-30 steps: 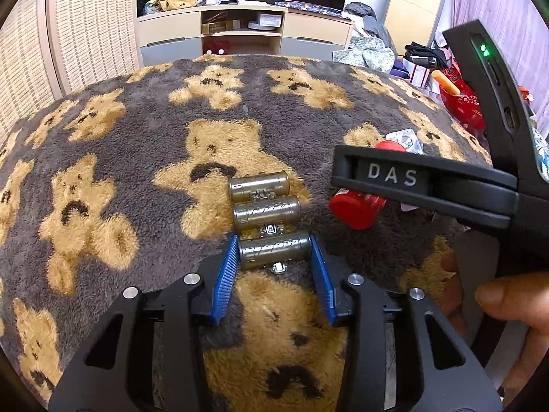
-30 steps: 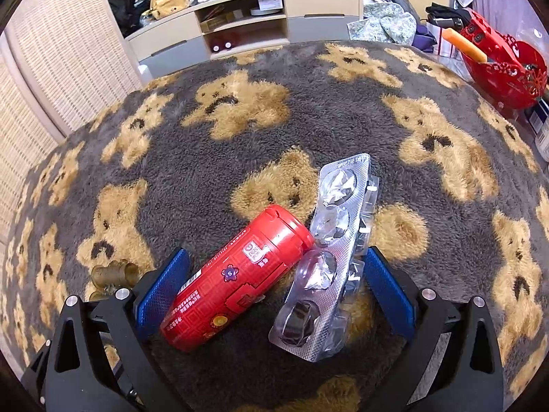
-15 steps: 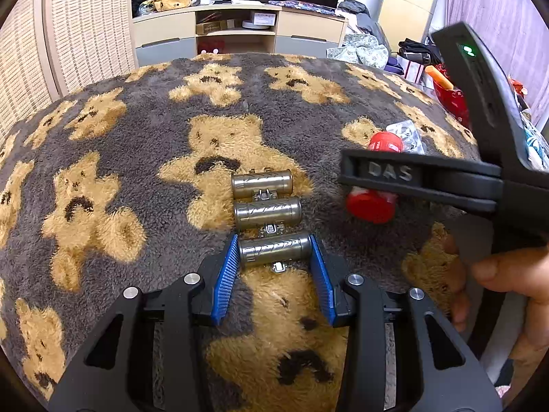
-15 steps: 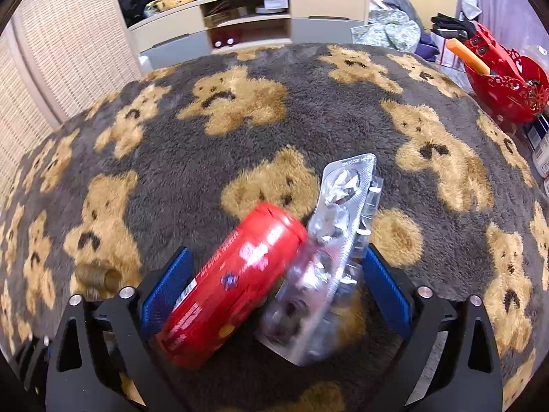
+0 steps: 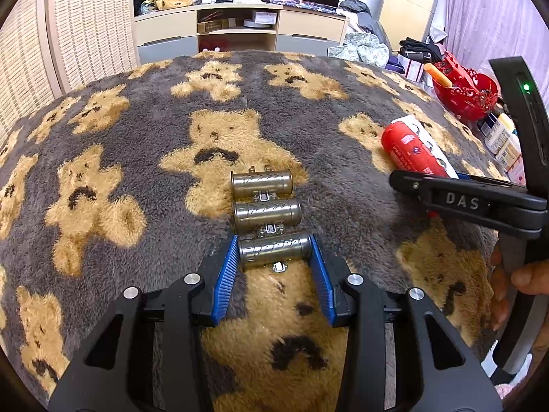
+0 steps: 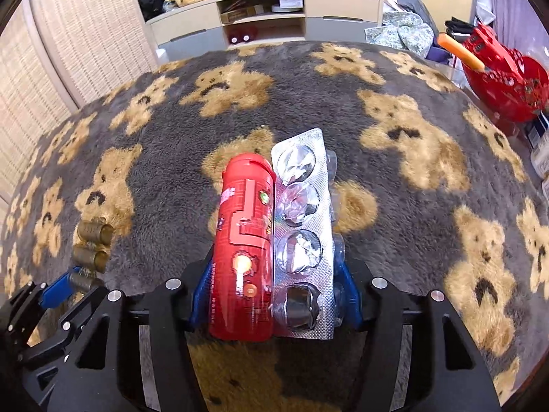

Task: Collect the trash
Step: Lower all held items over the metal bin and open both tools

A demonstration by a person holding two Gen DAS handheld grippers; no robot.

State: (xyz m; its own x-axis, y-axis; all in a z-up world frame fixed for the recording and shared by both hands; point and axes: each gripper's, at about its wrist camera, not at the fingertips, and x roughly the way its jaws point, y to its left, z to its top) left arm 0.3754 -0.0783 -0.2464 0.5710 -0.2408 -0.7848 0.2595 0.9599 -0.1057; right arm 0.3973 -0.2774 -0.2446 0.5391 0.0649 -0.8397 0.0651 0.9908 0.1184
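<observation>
Red can (image 6: 245,247) + used blister pack (image 6: 303,237) lie side by side on the teddy-bear blanket (image 6: 394,79), squeezed together lengthwise between the blue pads (image 6: 350,295) of the right gripper (image 6: 274,298). Its jaws have just been closing; pads now look pressed on both, can on the left pad, pack on the right. In the left wrist view the same pair sits far right, partly behind the right tool's black frame.

Left gripper (image 5: 274,271) clamps the nearest of three linked brass-coloured cylinders (image 5: 266,213) end to end; the strip runs away from it over the blanket, other two free.

Step, as I judge it: both pickups gripped, nothing lifted yet. Next needs a straight lift w/ steady squeeze – pack is thin and slick vs the round can, could slip out or the can roll. Where the trash goes I can't tell; red basket (image 6: 504,75) off the blanket's right edge is one guess.

Pose: both tools angled steeply down at the blanket, left tool beside the right; fingers of a hand (image 5: 511,281) wrap the right tool's handle
</observation>
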